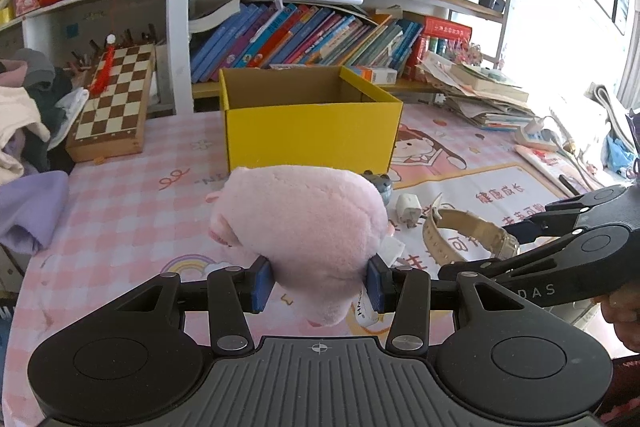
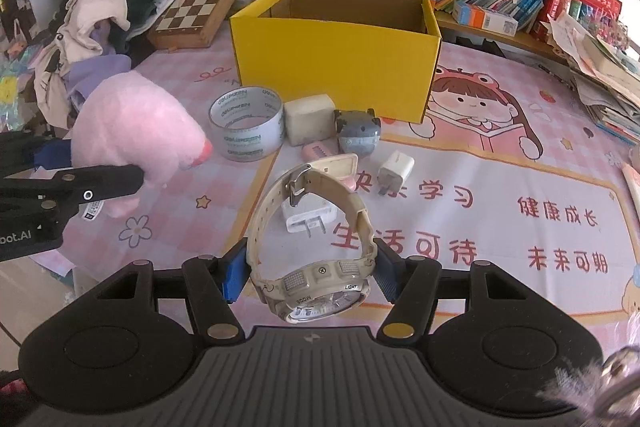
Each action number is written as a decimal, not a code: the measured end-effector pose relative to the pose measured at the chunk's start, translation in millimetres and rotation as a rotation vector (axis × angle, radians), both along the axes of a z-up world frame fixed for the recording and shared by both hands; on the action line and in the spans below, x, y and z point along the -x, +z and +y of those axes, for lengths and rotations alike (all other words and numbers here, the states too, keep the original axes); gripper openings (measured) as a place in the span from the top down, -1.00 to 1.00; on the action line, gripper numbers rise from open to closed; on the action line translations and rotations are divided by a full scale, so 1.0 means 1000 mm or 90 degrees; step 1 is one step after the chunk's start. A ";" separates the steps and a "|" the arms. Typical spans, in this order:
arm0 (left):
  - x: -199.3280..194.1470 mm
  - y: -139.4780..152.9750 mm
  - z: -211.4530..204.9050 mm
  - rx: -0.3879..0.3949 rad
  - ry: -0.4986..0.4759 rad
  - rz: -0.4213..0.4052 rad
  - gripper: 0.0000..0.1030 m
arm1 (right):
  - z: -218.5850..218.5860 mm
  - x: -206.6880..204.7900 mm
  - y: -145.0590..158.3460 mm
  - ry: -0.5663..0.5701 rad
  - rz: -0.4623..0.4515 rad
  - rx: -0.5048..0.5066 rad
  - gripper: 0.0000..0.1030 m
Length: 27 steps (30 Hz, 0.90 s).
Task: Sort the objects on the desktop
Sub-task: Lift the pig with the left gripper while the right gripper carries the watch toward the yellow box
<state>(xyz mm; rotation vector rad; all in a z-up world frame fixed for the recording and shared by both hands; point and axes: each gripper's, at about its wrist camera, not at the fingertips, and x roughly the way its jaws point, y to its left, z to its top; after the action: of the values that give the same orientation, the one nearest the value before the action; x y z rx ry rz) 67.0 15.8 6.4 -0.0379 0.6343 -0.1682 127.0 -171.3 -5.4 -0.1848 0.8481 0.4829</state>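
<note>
My left gripper (image 1: pixel 319 281) is shut on a pink plush pig (image 1: pixel 304 223) and holds it above the table, in front of the open yellow box (image 1: pixel 312 131). The pig also shows in the right wrist view (image 2: pixel 136 131). My right gripper (image 2: pixel 310 277) is shut on a beige wristwatch (image 2: pixel 316 267), held above the table; the watch shows in the left wrist view (image 1: pixel 468 235) too. The yellow box (image 2: pixel 336 59) stands farther back and looks empty as far as I see inside.
On the pink mat lie a tape roll (image 2: pixel 246 123), a cream block (image 2: pixel 309 121), a grey toy (image 2: pixel 357 135), two white chargers (image 2: pixel 394 171), a pink comb (image 2: pixel 316 149). A chessboard (image 2: pixel 200 7), clothes (image 2: pixel 100 15) at left; bookshelves (image 1: pixel 304 39) behind; papers (image 2: pixel 604 75) at right.
</note>
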 end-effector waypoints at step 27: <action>-0.084 0.041 -0.032 -0.042 -0.005 -0.058 0.14 | -0.016 -0.110 0.054 0.080 -0.097 -0.025 -0.17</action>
<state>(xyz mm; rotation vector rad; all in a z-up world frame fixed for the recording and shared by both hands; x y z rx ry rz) 150.7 -15.9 47.1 0.0360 0.5492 -0.1550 237.0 -187.6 49.0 -0.2367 0.6801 0.5953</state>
